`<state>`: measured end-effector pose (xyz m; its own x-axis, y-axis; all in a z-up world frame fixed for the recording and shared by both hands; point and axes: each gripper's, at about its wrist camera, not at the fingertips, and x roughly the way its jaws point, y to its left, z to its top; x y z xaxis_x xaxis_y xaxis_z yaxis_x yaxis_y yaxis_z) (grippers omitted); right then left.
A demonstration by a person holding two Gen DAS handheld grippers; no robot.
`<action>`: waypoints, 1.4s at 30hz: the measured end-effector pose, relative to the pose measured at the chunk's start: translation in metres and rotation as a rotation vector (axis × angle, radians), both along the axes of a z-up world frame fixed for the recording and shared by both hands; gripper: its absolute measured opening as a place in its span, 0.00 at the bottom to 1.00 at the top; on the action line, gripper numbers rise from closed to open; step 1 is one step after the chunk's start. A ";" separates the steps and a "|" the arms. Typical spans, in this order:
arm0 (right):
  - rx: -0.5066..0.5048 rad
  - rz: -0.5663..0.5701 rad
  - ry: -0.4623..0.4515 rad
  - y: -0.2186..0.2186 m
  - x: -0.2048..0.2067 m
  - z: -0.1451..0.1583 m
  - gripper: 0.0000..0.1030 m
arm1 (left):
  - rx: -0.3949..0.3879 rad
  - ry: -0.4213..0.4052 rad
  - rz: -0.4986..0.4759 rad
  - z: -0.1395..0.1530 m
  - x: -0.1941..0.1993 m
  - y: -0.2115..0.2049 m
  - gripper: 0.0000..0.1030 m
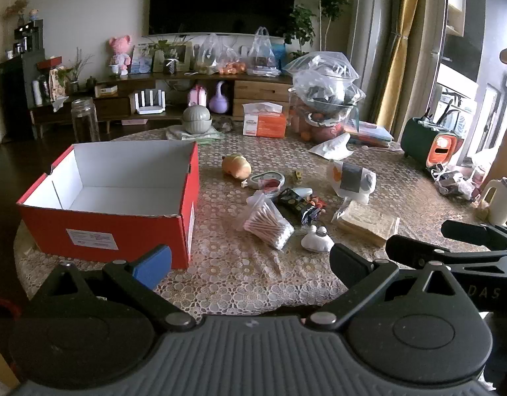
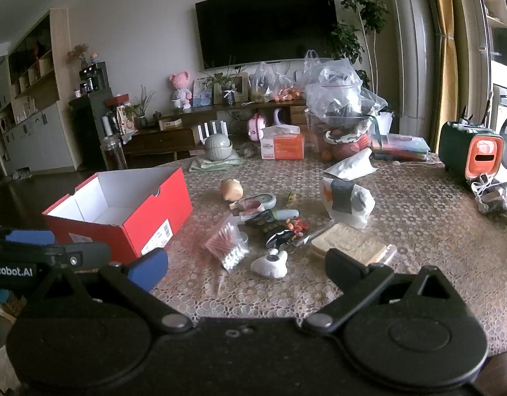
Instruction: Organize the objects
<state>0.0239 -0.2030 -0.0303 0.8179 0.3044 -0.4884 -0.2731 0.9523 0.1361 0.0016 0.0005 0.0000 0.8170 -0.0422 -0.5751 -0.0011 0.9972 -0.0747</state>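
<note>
Presently, toward the left edge of the surface [image 1: 253,283], the red shoebox [image 1: 121,204] stands lidless and empty, its white interior exposed; judged the intended receptacle, it sits there so items can be dropped in from above. The left tongs [image 1: 250,264] hover released over the near edge, holding nothing, just beside the box's near corner. At mid-surface lies the loose clutter to be organised: a bag of cotton swabs [image 1: 268,222], a dark snack packet [image 1: 294,204], a white tape dispenser [image 1: 265,178], a tan plush toy [image 1: 235,166] and a small white figurine [image 1: 316,241], clustered close together but apart from the box. To their right, a bagged stack of bread [image 2: 349,244] rests toward the near edge. The right tongs [image 2: 247,264] are likewise parted and empty, aimed at the figurine and swabs, judged the nearest first picks.
</note>
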 end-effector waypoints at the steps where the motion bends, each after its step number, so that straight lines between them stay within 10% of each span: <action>1: 0.001 0.000 0.000 0.000 0.000 0.000 0.98 | -0.001 -0.001 0.000 0.000 0.000 0.000 1.00; 42: 0.002 -0.009 0.042 -0.006 0.018 -0.010 0.98 | 0.007 0.049 -0.022 -0.013 0.027 -0.006 0.99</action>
<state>0.0414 -0.2088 -0.0402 0.7996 0.2980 -0.5214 -0.2583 0.9545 0.1494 0.0284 -0.0051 -0.0132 0.7868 -0.0558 -0.6147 0.0176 0.9975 -0.0681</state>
